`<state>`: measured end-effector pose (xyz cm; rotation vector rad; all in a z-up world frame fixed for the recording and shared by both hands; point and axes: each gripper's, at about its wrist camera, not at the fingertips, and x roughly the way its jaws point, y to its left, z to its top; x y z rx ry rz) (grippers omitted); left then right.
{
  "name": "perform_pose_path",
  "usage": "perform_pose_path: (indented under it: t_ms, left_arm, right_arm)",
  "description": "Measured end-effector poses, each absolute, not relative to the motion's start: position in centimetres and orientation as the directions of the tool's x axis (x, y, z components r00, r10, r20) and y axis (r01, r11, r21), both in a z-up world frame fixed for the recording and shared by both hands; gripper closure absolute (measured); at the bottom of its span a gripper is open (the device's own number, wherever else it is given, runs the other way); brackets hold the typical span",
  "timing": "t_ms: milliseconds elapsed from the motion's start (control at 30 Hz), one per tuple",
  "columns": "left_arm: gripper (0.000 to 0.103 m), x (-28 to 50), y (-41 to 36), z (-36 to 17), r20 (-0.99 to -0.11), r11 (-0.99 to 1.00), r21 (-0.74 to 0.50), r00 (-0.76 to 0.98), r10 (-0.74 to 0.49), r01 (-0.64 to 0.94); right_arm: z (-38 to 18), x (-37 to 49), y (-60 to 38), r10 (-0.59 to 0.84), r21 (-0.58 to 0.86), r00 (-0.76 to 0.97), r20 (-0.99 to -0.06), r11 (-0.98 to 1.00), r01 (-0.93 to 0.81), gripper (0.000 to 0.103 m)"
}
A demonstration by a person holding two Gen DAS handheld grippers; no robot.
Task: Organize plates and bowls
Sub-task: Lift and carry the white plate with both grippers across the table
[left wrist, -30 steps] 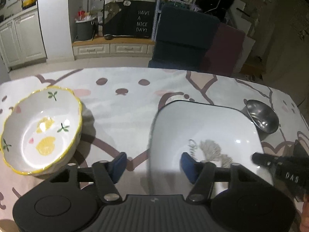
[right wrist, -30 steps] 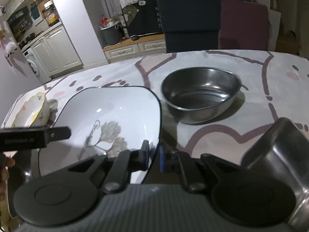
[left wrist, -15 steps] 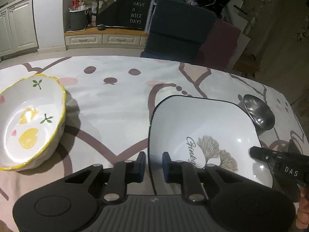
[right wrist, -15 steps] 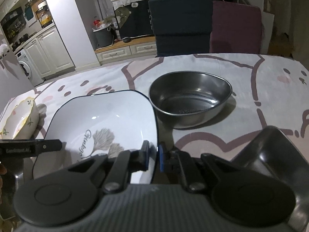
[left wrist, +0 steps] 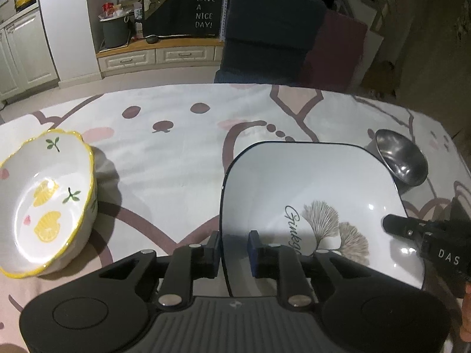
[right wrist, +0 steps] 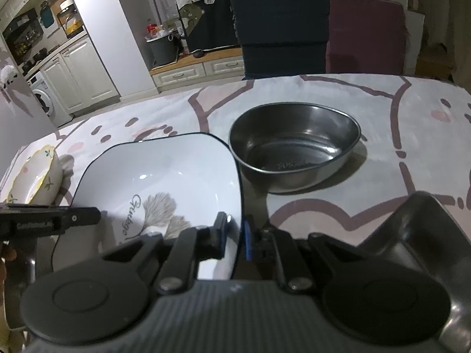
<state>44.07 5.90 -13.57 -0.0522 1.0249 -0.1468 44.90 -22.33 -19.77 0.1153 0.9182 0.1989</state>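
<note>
Bottom centre of each wrist view — both grippers grip the square white plate point(left wrist: 309, 182) by opposite edges. Left gripper point(left wrist: 234, 245): jaws have just eased slightly apart, the plate's left rim still between its pads. Right gripper point(right wrist: 235, 235): jaws have just opened slightly, clamped on the right rim. Mid frame left, well apart — the lemon bowl point(left wrist: 44, 203) on the patterned tablecloth point(left wrist: 176, 153). Just beyond the plate's right corner sits the steel bowl point(right wrist: 294, 153). Farthest, a dark chair point(left wrist: 270, 32).
</note>
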Motion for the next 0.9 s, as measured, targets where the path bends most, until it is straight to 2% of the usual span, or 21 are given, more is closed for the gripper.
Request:
perform_pose_path:
  t_ms: [133,267,567,633,733,900]
  left_arm:
    - [0.08,44.1,5.9,-13.7,-0.849,0.988,-0.112,0.506,-0.151,0.106]
    - [0.074,44.0,6.2,-13.9,-0.851,0.984,-0.137,0.495,-0.177,0.116]
    - [0.077,43.7,6.4,-13.9,-0.849,0.977,-0.155,0.487,-0.207,0.145]
    - [0.077,43.6,6.5,-14.0,-0.846,0.977,-0.162,0.49,-0.211,0.141]
    - [0.078,43.6,6.5,-14.0,-0.843,0.976,-0.167,0.493,-0.215,0.141]
    - [0.078,43.8,6.7,-14.1,-0.844,0.974,-0.175,0.488,-0.223,0.144]
  right_arm:
    - [-20.0,45.1,-22.5,0.231,0.189,0.588,-0.775,0.973,-0.133,0.087]
    - [-20.2,45.3,-22.8,0.249,0.206,0.58,-0.776,0.968,-0.141,0.087]
    - [-20.4,45.7,-23.1,0.274,0.229,0.558,-0.783,0.962,-0.151,0.087]
    - [-20.7,46.1,-23.2,0.301,0.262,0.525,-0.796,0.953,-0.149,0.079]
    - [-21.1,46.3,-23.3,0.318,0.286,0.515,-0.796,0.947,-0.143,0.078]
    - [-21.1,46.5,-23.7,0.32,0.293,0.536,-0.781,0.946,-0.137,0.081]
